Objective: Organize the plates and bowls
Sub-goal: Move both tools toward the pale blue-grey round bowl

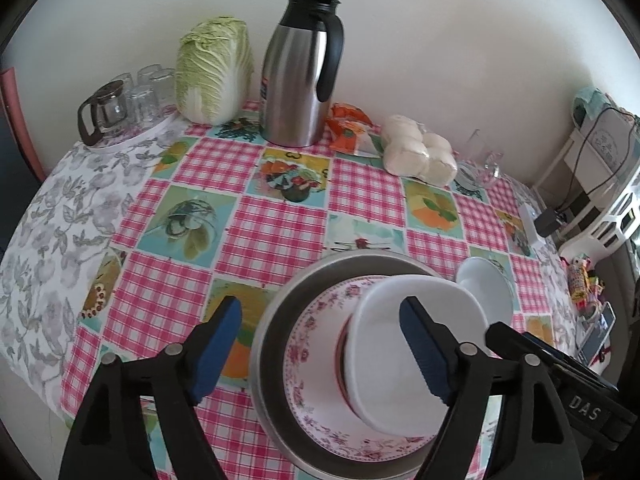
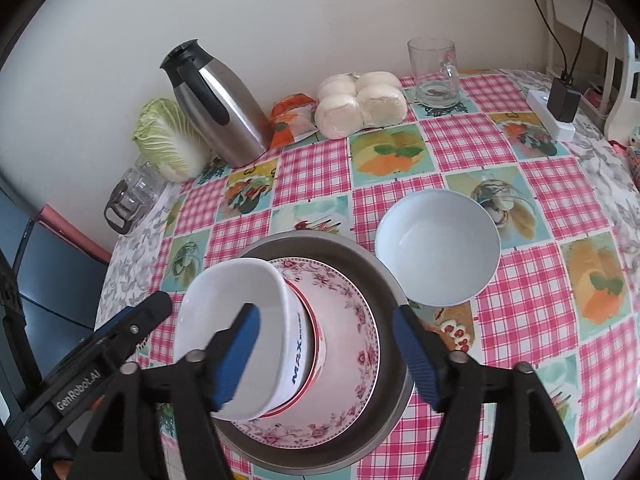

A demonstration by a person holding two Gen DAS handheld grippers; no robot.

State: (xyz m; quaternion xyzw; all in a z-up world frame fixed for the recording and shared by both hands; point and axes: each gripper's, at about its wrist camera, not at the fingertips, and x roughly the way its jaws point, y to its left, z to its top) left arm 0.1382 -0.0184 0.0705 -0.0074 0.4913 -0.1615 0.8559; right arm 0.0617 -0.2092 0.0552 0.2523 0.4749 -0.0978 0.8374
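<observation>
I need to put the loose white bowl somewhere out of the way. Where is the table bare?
Bare cloth lies between the metal pan stack and the thermos, and right of the loose white bowl toward the power strip. Crowded: the wall side, with cabbage, thermos, buns and glass mug.

Checked pink cloth over the surface; metal pan up front, white bowl just beside it, and along the wall cabbage, steel jug, buns, glass mug
</observation>
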